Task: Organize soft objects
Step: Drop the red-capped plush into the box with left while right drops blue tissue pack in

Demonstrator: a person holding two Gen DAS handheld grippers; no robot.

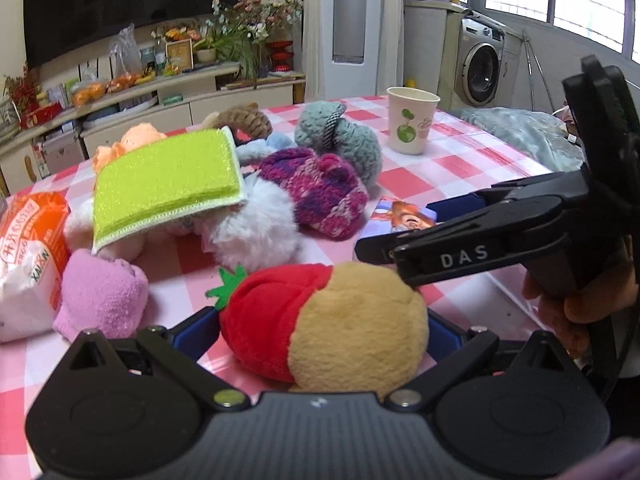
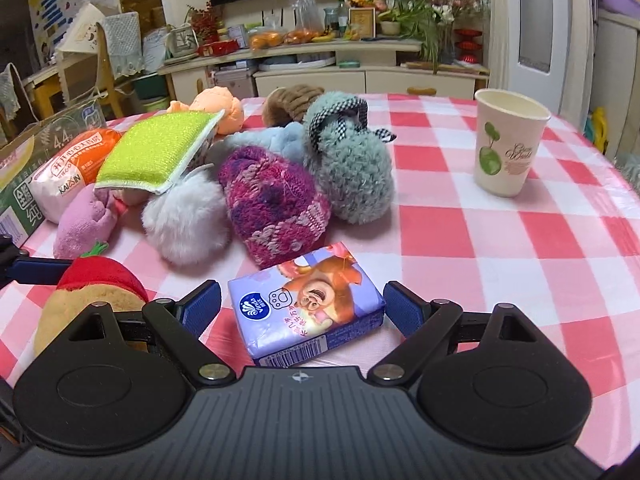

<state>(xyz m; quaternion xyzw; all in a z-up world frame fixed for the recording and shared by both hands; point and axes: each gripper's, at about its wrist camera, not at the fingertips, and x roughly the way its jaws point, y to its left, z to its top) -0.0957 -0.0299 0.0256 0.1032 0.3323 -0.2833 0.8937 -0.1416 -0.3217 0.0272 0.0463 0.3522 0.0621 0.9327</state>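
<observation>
A red and tan strawberry plush [image 1: 328,324] sits between the fingers of my left gripper [image 1: 320,328]; the pads reach both its sides, so it looks shut on it. It also shows in the right wrist view [image 2: 92,292]. My right gripper [image 2: 302,308] is open around a purple tissue pack [image 2: 308,304] on the table, with gaps on both sides. It shows from the side in the left wrist view [image 1: 440,244]. A pile of soft things lies beyond: green sponge [image 2: 156,152], white fluffy ball [image 2: 184,216], purple knit hat [image 2: 272,204], grey-green plush [image 2: 348,168], pink cloth [image 2: 84,220].
The checked pink tablecloth [image 2: 500,240] covers the table. A paper cup [image 2: 508,144] stands at the far right. An orange and white packet [image 2: 64,172] and a cardboard box [image 2: 24,160] lie at the left edge. An orange plush [image 2: 220,112] and a brown plush [image 2: 296,102] lie behind the pile.
</observation>
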